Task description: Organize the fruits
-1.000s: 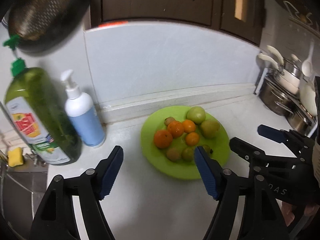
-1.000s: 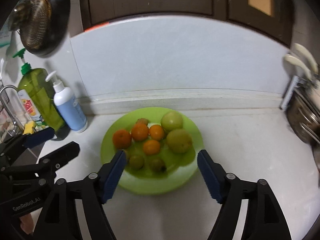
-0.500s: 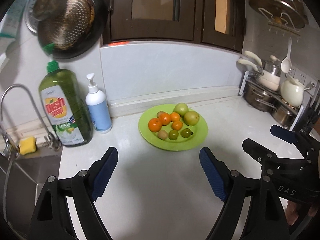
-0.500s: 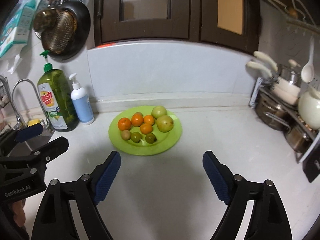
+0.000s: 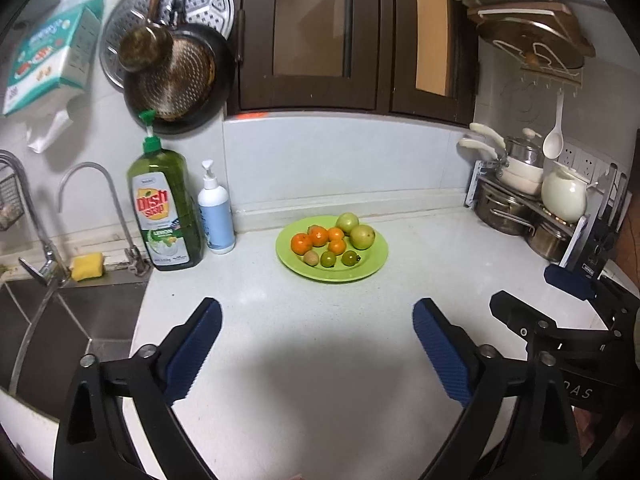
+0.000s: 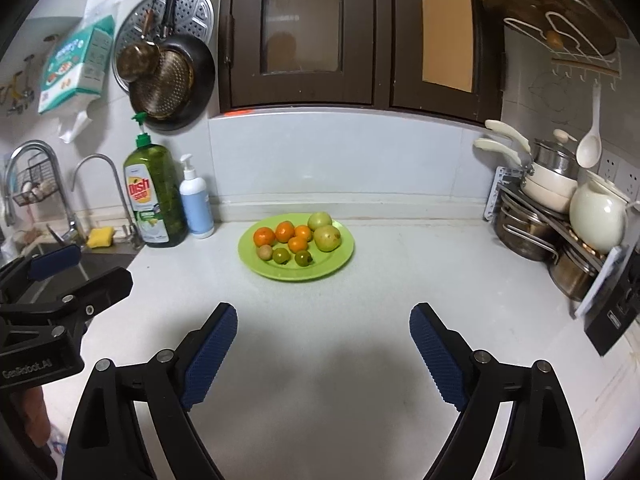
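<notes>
Now both claws hang over the white counter (image 5: 320,360), well short of the green plate (image 5: 374,268). The left gripper (image 5: 316,328) stands spread wide with nothing between its blue pads, and the plate sits ahead of it, centred between the fingers. The right gripper (image 6: 322,330) gapes just the same, empty, with the plate ahead and a touch left. Oranges (image 6: 285,231) and green fruits (image 6: 327,238) lie piled on the plate, near the dish soap bottle (image 5: 166,210).

White countertop (image 5: 328,360), pale backsplash (image 5: 344,160), dark wooden cabinets (image 5: 312,32) above.
</notes>
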A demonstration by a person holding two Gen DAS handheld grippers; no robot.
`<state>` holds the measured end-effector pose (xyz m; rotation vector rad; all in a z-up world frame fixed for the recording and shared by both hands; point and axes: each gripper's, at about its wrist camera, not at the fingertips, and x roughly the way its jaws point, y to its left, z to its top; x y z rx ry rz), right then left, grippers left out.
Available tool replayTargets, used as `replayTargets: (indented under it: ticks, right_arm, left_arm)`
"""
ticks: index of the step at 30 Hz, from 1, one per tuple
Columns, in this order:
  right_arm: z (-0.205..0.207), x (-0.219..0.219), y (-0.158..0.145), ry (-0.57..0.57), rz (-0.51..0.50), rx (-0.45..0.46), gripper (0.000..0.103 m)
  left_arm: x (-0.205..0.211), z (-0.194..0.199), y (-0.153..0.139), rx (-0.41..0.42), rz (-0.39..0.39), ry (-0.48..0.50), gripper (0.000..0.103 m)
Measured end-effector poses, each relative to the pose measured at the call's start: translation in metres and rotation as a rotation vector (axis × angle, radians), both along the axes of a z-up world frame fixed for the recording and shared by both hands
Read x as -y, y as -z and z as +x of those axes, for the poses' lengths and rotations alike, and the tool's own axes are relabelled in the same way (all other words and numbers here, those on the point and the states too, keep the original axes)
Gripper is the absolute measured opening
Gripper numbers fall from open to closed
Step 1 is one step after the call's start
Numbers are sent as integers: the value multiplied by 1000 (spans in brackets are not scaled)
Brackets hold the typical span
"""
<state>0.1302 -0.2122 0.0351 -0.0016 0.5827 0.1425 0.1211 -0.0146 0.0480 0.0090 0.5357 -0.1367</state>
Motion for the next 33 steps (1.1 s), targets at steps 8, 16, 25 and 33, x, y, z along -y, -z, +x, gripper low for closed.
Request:
replayTargets:
  ticks: [8,16,25,33]
  right_arm:
    - [-42,21,-6,2,14,18,89]
    - [-66,32,-7,-8,20,24,89]
    - [-81,40,-6,-27,34,28,89]
    - [-89,49,-8,-26,45,35,89]
  left_arm:
    - [13,-45,-8,34,22,-33,103]
    - [21,-72,-8,39,32,-74,103]
    - [29,-91,-11,56,45,-82,103]
    - [35,-102,-13,64,51,-71,103]
